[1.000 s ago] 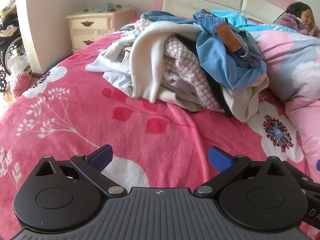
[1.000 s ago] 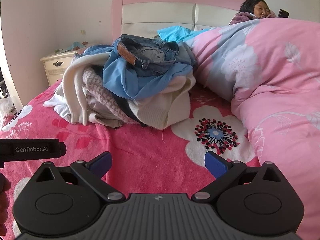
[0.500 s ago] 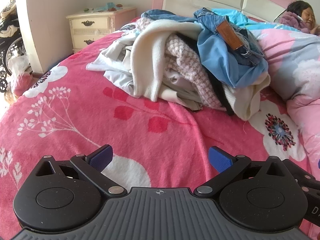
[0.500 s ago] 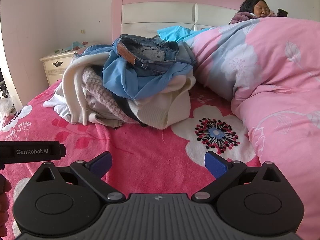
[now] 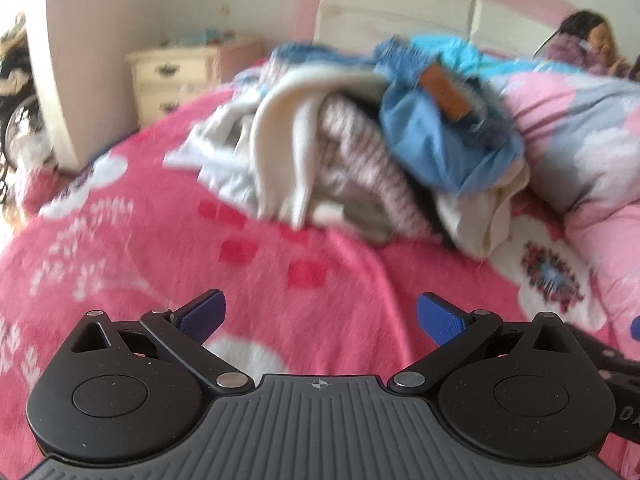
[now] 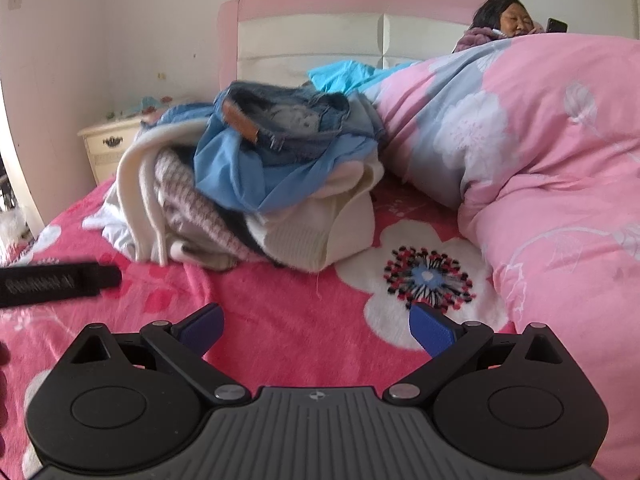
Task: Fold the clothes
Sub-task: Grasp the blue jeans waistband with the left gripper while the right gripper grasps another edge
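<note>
Both claws are held spread with nothing in them: left gripper point(image 5: 320, 316), right gripper point(image 6: 316, 326). The clothes heap point(image 6: 256, 184) is piled straight ahead on the bed point(image 6: 280, 320), slightly nearer the right.

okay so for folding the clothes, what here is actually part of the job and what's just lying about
Part of the job:
heap of unfolded clothes
blue denim jeans with brown leather patch, on top
open left gripper
open right gripper

Lying about:
pink and grey floral duvet
cream two-drawer nightstand
pink headboard
</note>
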The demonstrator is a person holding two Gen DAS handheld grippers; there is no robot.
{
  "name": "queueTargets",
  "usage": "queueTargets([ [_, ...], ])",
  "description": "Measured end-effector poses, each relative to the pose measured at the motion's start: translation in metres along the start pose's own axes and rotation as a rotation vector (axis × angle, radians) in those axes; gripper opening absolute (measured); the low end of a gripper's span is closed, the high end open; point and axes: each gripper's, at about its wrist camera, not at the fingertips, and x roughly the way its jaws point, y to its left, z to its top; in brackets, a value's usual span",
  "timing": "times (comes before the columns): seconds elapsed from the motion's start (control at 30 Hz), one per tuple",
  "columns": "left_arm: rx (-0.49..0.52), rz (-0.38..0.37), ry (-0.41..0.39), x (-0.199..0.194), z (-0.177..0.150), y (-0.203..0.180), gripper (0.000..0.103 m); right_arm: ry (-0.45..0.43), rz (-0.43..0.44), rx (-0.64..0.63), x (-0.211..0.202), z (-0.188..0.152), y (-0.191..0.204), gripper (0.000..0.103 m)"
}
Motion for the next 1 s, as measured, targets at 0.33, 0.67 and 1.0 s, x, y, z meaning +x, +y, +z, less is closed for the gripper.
queueTargets([
  [0.33, 0.104, -0.19, -0.336, 0.022, 0.087, -0.05, 0.103, -0.174, -0.049, 0.035, 0.033, 0.07, -0.049, 0.101],
  [0.67, 0.154, -0.075, -0.298, 0.127, 0.14, -0.111, 0.054, -0.122, -0.08, 0.091, 0.069, 0.058, -0.074, 0.101],
  [1.0, -0.08, -0.145, -0.395, 0.102, 0.122, -0.06, 0.011, -0.129, -0.104, 0.101, 0.08, 0.058, -0.075, 0.101],
])
